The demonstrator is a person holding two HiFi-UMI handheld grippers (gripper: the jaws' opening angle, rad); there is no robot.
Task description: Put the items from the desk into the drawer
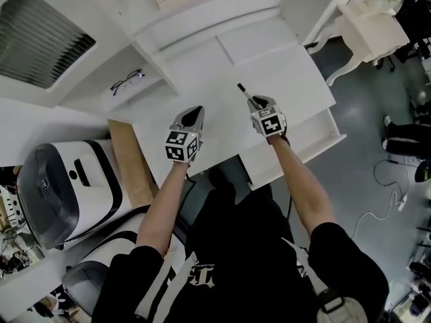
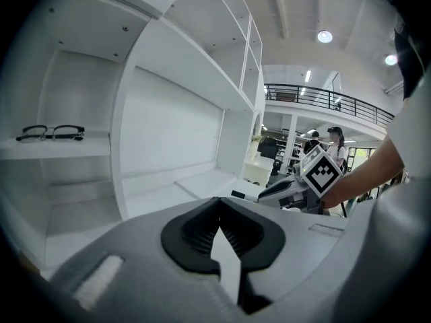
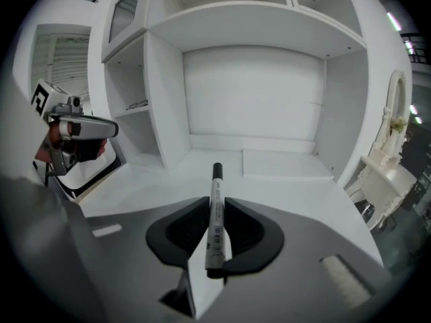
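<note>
One marker [image 3: 214, 222] is clamped between the jaws of your right gripper [image 1: 256, 104]. Its black cap points forward past the jaw tips, and its rear end sits back in the throat of the jaws. Your left gripper [image 2: 219, 206], beside the right one on its left, has its jaws closed together on nothing. One open drawer [image 1: 322, 142] lies below and just right of your right gripper, and your forearm [image 1: 296, 180] covers part of its inside. The print on the marker's barrel is too small to read. One pair of glasses [image 2: 50, 132] rests on a side shelf [image 2: 64, 148], well left of the left gripper.
</note>
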